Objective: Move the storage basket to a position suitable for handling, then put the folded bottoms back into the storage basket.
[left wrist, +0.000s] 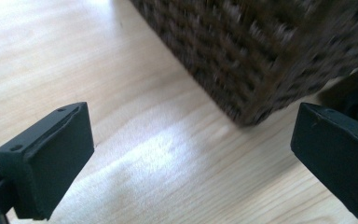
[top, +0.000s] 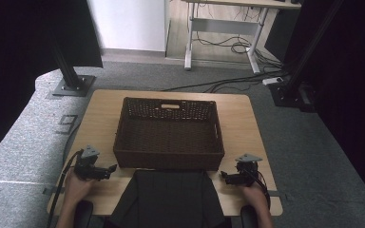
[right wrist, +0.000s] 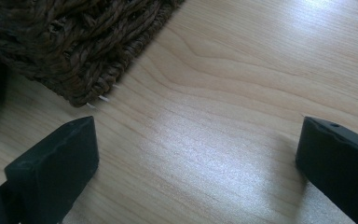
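Near edge of desk (top: 100,123): dark cloth (top: 168,197), flanked by left gripper (top: 110,169) and right gripper (top: 224,176), each with jaws wide apart, nothing between them. Beyond, mid-desk: brown wicker basket (top: 168,154), just beside both grippers.

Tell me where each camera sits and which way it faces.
High view: above the person's side, facing forward and down on table, basket, dark cloth; hands, both grippers show.
Left gripper view: along open jaws at basket corner.
Right gripper view: along open jaws at table, basket corner.
All share basket and table.
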